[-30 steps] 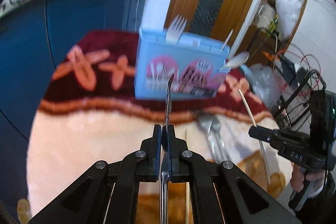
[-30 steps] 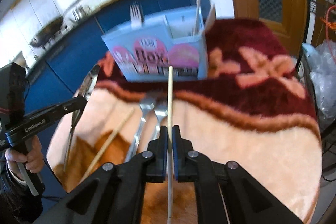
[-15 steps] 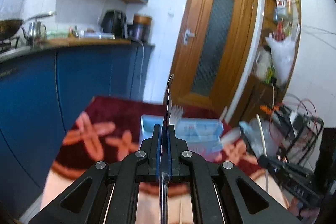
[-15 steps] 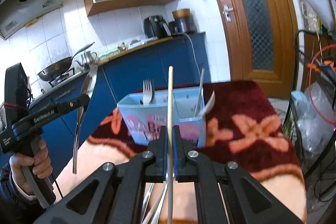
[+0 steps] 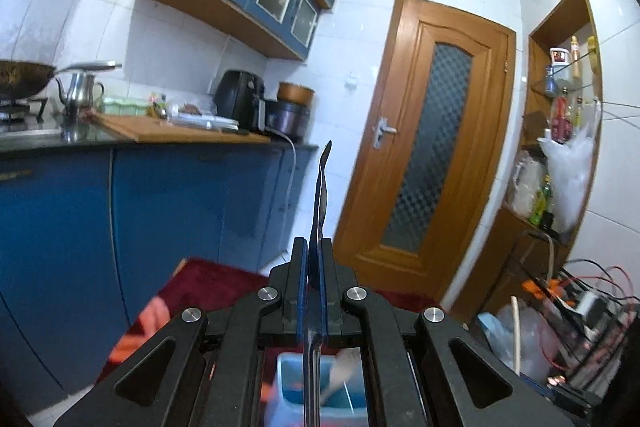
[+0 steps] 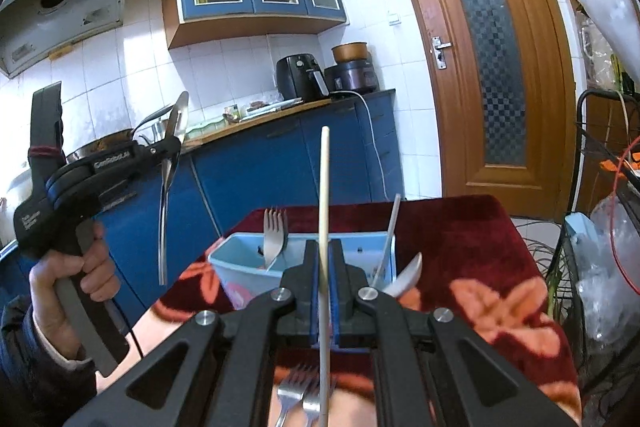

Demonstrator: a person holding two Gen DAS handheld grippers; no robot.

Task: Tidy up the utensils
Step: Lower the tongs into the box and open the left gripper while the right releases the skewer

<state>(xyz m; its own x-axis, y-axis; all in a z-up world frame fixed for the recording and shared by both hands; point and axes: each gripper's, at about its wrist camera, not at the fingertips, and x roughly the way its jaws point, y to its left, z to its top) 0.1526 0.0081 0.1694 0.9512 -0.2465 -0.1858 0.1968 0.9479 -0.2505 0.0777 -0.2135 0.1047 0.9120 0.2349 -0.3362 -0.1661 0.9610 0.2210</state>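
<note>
A metal spoon [image 6: 167, 183] is clamped upright in the left gripper [image 5: 314, 259], raised beside the table. The right gripper [image 6: 325, 267] is clamped on a wooden chopstick [image 6: 325, 195], above the blue box [image 6: 240, 267] holding a fork [image 6: 275, 235].

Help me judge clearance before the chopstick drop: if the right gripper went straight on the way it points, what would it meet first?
Probably the light blue plastic utensil box, just beyond the right gripper shut on the pale wooden chopstick; depth is unclear in this fisheye view.
</note>
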